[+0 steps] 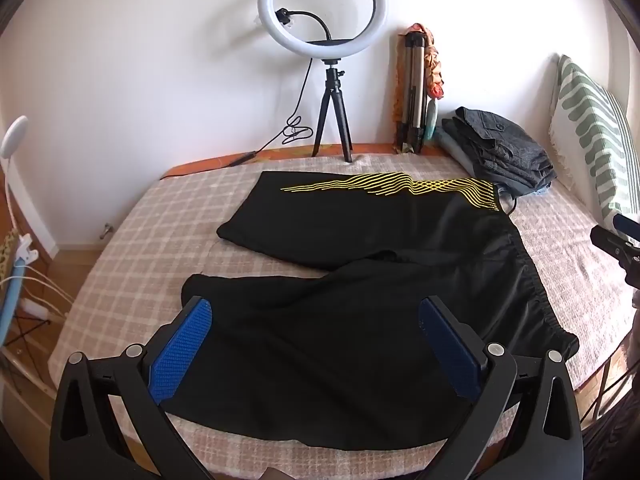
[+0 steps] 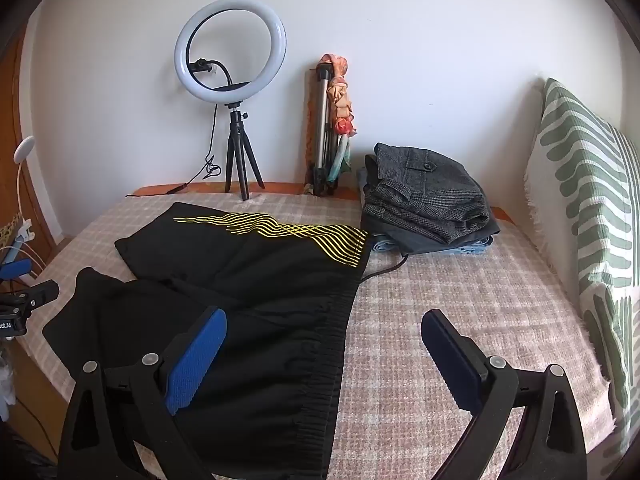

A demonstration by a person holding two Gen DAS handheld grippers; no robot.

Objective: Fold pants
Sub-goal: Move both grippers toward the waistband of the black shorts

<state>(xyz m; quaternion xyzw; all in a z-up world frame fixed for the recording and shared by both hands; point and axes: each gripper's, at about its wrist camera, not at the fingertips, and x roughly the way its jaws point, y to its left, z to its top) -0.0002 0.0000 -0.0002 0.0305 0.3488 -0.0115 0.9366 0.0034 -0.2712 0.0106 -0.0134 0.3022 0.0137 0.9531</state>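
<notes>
Bed (image 1: 160,216) w/ pants (image 1: 340,280), clothes stack (image 1: 500,148), tripod (image 1: 334,120)

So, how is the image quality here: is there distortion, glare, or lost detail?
Left wrist view: strong fisheye bending with dark corners; the black pants lose fold detail, and the ring light casts a soft shadow on the wall. Right wrist view: same curvature; the bed cover is evenly lit, sharp, without glare.

Two black handheld grippers
Left gripper (image 1: 316,332) and right gripper (image 2: 324,344): textured blue fingers (image 1: 182,350), silver screws, black linkages.
</notes>
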